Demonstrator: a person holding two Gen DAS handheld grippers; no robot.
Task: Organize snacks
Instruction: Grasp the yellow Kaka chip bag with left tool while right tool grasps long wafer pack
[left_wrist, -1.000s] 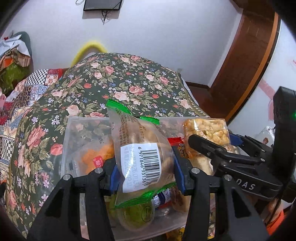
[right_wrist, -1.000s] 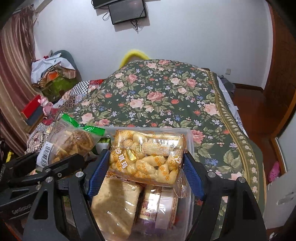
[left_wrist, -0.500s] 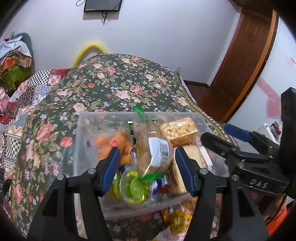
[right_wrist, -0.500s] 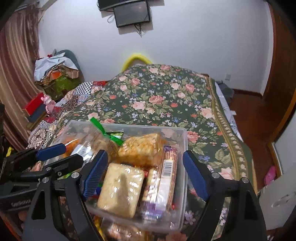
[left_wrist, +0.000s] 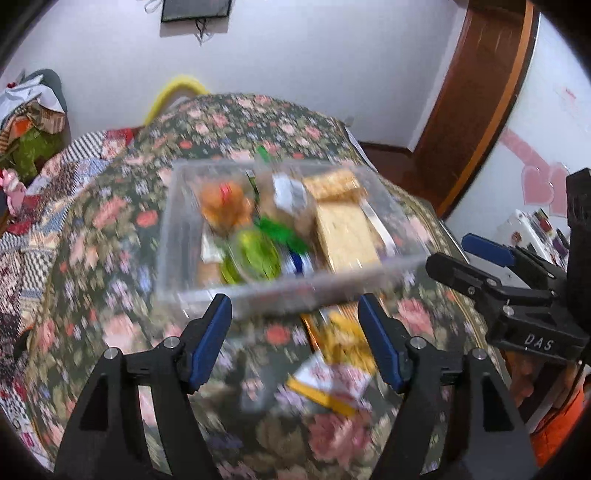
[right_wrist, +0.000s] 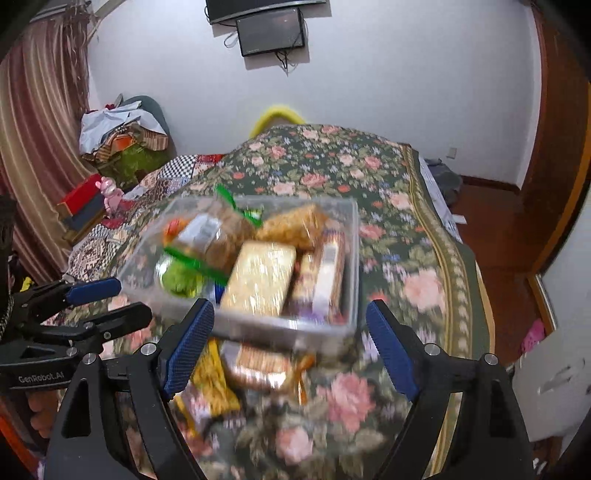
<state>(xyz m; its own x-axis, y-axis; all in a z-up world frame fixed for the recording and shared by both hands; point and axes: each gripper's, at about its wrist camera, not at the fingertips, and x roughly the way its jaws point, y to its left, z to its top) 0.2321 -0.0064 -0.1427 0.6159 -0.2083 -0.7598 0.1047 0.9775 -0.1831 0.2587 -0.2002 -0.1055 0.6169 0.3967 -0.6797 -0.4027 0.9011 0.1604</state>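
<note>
Both grippers are held wide apart and empty: the left gripper (left_wrist: 295, 343) and the right gripper (right_wrist: 291, 350) hover just short of the clear rectangular plastic bin (right_wrist: 343, 258), which is set on the dark floral bedspread (right_wrist: 417, 284). Packets are packed side by side in the bin, presumably so that all fit. Loose yellow and brown snack packets (right_wrist: 255, 369) are seen at 6 o'clock of it, judged the next to be collected.

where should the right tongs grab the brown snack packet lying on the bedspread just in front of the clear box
Take the brown snack packet across its short width, coming from above. It lies flat on the floral bedspread, beside a yellow packet, its far edge tucked against the clear plastic box.
</note>
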